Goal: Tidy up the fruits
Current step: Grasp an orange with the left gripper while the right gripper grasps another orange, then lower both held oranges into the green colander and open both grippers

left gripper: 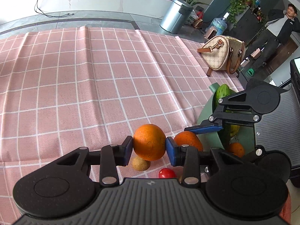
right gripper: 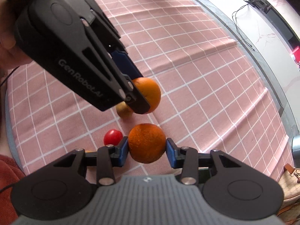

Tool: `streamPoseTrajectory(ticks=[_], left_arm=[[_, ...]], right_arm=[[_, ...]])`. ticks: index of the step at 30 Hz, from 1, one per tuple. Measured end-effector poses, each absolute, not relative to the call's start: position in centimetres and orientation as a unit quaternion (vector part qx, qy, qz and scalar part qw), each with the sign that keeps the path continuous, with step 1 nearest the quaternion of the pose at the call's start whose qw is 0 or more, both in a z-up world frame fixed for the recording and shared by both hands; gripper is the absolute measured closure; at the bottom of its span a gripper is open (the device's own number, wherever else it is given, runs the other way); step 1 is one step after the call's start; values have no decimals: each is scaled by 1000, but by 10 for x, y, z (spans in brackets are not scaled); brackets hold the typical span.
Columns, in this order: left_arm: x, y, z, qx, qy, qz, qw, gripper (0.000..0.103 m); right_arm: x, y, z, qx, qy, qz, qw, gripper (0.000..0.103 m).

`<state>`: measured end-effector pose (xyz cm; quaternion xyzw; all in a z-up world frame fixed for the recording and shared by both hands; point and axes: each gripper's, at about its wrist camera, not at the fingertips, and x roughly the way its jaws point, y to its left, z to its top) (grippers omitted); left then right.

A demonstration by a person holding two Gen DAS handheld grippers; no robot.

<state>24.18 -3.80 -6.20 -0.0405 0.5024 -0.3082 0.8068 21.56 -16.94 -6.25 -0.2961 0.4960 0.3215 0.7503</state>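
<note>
Each gripper's jaws pinch a round orange (left gripper: pixel 149 142); axis probably indeterminate.

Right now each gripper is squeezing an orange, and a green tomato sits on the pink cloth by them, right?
Nearly. The tomato is red, not green, as the right wrist view shows. The rest holds: the left gripper squeezes one orange, the right gripper squeezes another orange, and the tomato sits on the pink cloth.

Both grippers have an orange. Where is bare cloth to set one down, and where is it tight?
The pink checked tablecloth is bare from the held oranges out to its far edge, with only the handbag at the far right corner. It is crowded right under the left gripper and right gripper: a small tan fruit, a red tomato and the green bowl.
</note>
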Motion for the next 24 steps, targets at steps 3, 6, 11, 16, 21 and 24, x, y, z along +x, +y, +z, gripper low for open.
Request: streamPoseTrajectory(ticks=[3, 6, 11, 16, 21, 24], left_arm=[[230, -26, -47, -61, 489, -306, 814, 60], [216, -18, -33, -79, 479, -303, 820, 60], [191, -24, -13, -87, 464, -295, 831, 60], [167, -41, 4, -79, 450, -301, 837, 60], [153, -64, 13, -72, 447, -321, 832, 60], [148, -82, 17, -67, 446, -334, 828, 60]], right_arm=[[208, -173, -47, -250, 484, 310, 779, 64], [195, -173, -34, -212, 473, 291, 804, 64], [162, -175, -9, -193, 452, 262, 830, 64], [131, -196, 6, -158, 446, 223, 852, 64], [106, -226, 8, -139, 450, 195, 860, 64], [95, -248, 7, -125, 458, 174, 863, 64]])
